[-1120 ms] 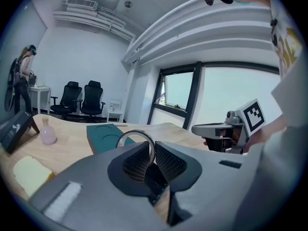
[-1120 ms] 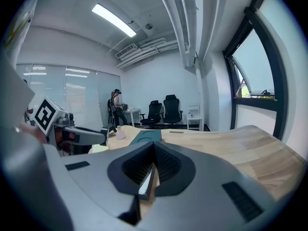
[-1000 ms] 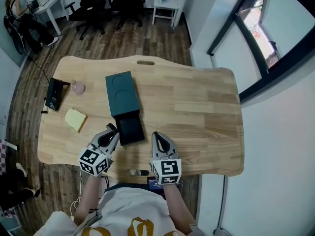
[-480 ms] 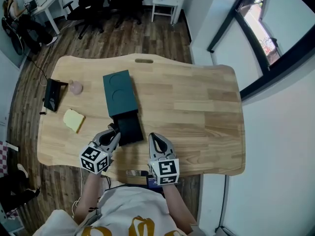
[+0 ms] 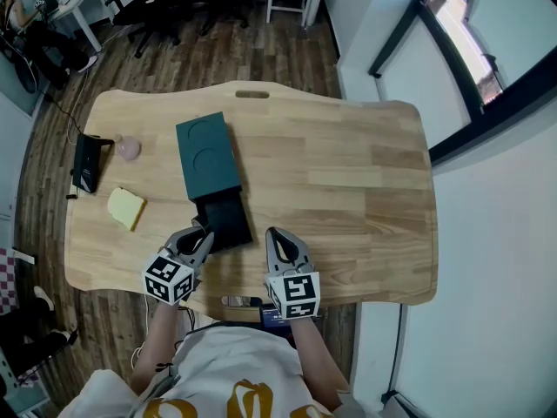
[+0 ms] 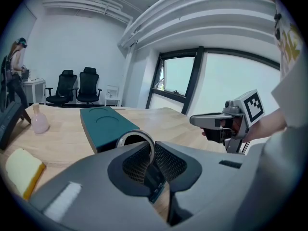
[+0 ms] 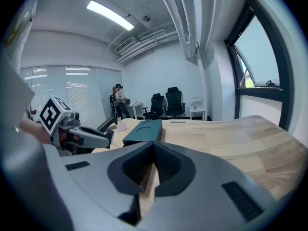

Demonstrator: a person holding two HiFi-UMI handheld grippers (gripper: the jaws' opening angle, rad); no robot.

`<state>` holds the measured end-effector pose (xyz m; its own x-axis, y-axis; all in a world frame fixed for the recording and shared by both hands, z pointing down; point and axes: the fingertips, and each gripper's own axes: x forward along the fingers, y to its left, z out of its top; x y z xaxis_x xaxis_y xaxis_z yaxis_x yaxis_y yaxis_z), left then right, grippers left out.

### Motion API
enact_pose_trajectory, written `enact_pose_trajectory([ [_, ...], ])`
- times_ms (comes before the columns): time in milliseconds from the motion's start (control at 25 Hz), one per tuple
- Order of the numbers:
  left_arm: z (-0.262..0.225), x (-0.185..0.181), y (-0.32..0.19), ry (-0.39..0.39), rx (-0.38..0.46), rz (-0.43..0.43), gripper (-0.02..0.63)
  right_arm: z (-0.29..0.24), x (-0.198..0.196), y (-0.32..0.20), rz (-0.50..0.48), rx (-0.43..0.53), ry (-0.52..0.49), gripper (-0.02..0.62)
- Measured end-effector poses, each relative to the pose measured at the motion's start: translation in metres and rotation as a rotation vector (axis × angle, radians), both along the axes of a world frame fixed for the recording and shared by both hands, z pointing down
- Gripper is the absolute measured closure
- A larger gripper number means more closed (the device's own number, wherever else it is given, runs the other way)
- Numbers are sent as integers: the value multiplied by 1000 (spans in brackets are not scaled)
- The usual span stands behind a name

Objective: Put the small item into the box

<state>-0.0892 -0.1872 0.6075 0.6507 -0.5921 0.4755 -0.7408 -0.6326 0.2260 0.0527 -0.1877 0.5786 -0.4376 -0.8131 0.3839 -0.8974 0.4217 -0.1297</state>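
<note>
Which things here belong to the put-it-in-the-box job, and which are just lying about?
Job in hand:
- metal ring, clamped in the left gripper
- dark green box, its drawer slid open

Lying about:
- yellow sponge, pink flask and black stand, at the table's left end
- right gripper, shut on nothing

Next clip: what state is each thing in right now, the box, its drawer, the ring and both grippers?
Box: lying flat on the table.
Drawer: slid out toward the person, open.
Ring: clamped between the left gripper's jaws.
Left gripper: shut on the ring.
Right gripper: shut, empty.
</note>
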Motion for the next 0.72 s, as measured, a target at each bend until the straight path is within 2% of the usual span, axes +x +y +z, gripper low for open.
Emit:
enact_pose_trajectory([
  [160,8,2,0,-40,-17,11,568,4,1,1,-7,-21,-1,592],
  [360,18,7,-4,-73,-32,30,568,7,2,-4,-19,-36,-63,591],
  [520,28,11,-8,-119,-55,53,568,11,2,-11,-34,-46,-55,591],
  [720,38,19,-13,-125,-113,81,568,21,8,-18,-29,-68,-50,591],
])
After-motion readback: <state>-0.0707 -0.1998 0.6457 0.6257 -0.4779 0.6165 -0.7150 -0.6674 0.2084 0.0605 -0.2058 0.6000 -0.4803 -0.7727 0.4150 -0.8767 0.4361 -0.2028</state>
